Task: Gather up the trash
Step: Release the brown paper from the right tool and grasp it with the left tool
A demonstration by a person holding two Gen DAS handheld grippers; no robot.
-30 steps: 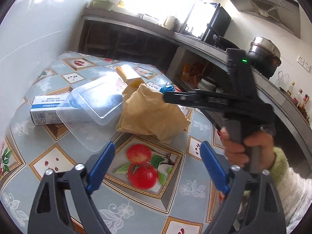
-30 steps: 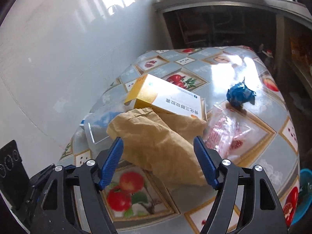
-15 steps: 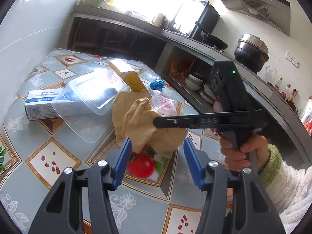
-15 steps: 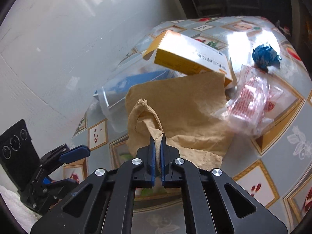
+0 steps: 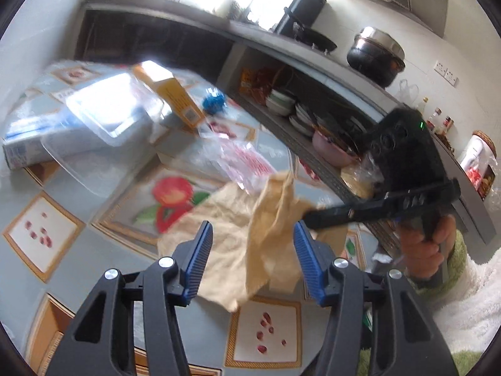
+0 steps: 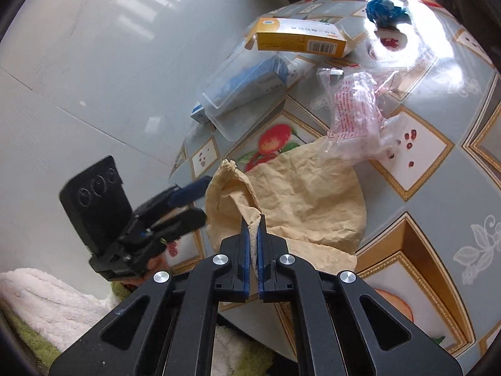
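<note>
A crumpled brown paper bag [image 5: 272, 219] [image 6: 307, 194] lies near the front edge of the fruit-patterned table [image 5: 40, 235]. One fold of it is lifted. My right gripper [image 6: 253, 219] [image 5: 313, 216] is shut on that fold. My left gripper [image 5: 253, 228] [image 6: 203, 199] stands about half open around the raised fold, and its pads do not clamp it. Further back lie a clear plastic bag with red print [image 5: 247, 159] [image 6: 353, 116], a yellow box [image 5: 170, 97] [image 6: 300, 39], a blue crumpled wrapper [image 5: 214, 101] [image 6: 383, 11] and a clear plastic container [image 5: 116, 112] [image 6: 247, 84] over a blue-and-white box [image 5: 25, 147].
A grey wall [image 6: 94, 62] borders the table on the left. To the right runs a counter with a shelf of bowls [image 5: 281, 103] below and a dark pot [image 5: 375, 56] on top. A hand [image 5: 426, 244] in a white fleece sleeve [image 5: 469, 297] holds the right gripper.
The right gripper closed on a fold of the paper bag and dragged it toward the table's front, uncovering the clear plastic bag. The left jaws narrowed and now flank the raised fold.
</note>
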